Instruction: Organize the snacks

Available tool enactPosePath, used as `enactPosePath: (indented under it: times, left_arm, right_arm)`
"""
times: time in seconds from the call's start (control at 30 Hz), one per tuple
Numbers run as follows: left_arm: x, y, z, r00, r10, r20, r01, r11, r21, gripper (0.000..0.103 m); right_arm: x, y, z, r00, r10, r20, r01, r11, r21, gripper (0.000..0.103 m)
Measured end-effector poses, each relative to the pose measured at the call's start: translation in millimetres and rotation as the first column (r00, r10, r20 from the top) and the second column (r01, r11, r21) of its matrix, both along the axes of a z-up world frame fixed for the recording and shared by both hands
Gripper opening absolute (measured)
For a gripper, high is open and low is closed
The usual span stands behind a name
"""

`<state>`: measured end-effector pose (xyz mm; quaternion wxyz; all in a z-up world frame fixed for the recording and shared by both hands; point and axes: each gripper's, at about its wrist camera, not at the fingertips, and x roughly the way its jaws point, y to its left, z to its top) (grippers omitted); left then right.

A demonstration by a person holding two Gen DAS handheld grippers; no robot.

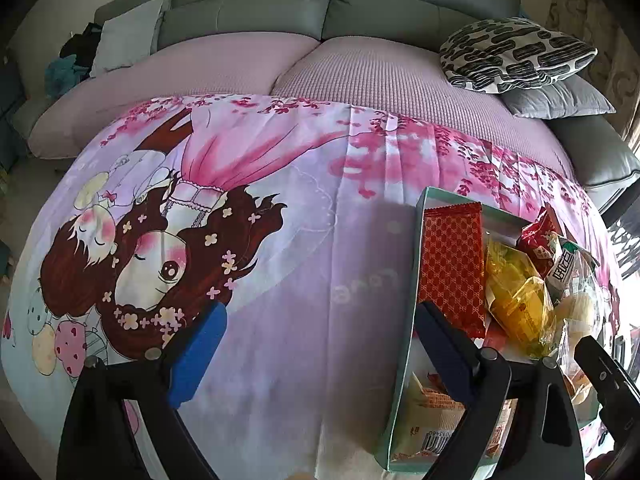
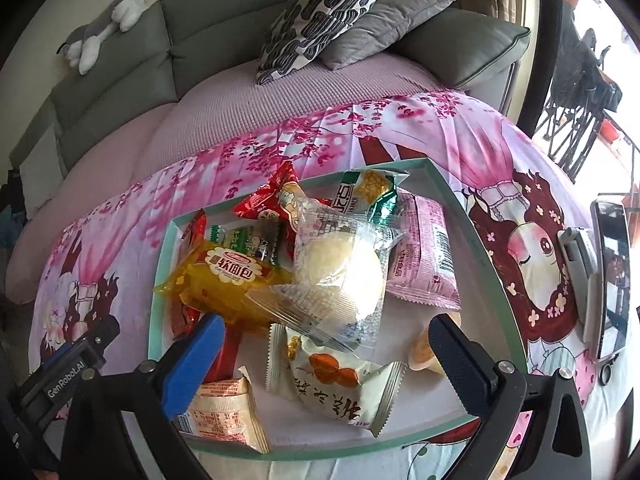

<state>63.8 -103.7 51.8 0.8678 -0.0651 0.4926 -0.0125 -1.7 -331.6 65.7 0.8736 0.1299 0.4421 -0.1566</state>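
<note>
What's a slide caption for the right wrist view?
Open right tool poised above a teal-rimmed tray piled with wrapped snacks, on a cartoon-print cloth.

Red patterned packet (image 1: 452,268): lower end hidden behind left gripper finger (image 1: 448,344). Pale packet (image 1: 436,412) at box's near corner mostly covered by same finger; print too small to read. Yellow bun packet (image 2: 228,280) lies over red wrapper (image 2: 184,316), only slivers showing. Small jelly cup (image 2: 426,354) half hidden behind right gripper finger (image 2: 460,364). Clear-wrapped bun (image 2: 340,272) washed out by glare, label unreadable. Phone (image 2: 610,280) near right edge: screen blurred. Green box (image 2: 448,204): near rim partly behind gripper arms.
</note>
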Motion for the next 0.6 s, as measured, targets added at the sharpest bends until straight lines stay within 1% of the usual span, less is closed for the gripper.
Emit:
enactPosePath:
  times: [0.13,0.27,0.37,0.5,0.6]
  left_arm:
    - [0.6,3.5,-1.7,1.0,0.008,-0.009,-0.008,1.0,-0.012,0.095]
    - [-0.1,7.9,2.2,1.0,0.002,0.006,-0.002,1.0,-0.018,0.095]
    - [-0.8,10.7,6.1,1.0,-0.003,0.016,0.003,1.0,-0.008,0.095]
    - [0.4,19.0,4.4,1.0,0.015,0.018,-0.014,1.0,-0.02,0.095]
    - [-3.3,27.4,5.5,1.0,0.013,0.028,-0.013,1.0,-0.023,0.095]
  right_arm:
    - [1.2,3.8,1.1,1.0,0.01,0.002,-0.01,1.0,-0.025,0.103]
    - [0.4,5.4,5.2,1.0,0.002,0.02,-0.001,0.999,-0.034,0.103]
    - [0.5,7.4,6.6,1.0,-0.007,0.029,0.008,0.999,-0.048,0.103]
    - [0.6,10.9,6.5,0.999,-0.015,0.028,0.017,0.999,-0.04,0.103]
    - [-4.8,16.8,9.3,0.998,-0.004,0.058,0.006,1.0,-0.017,0.103]
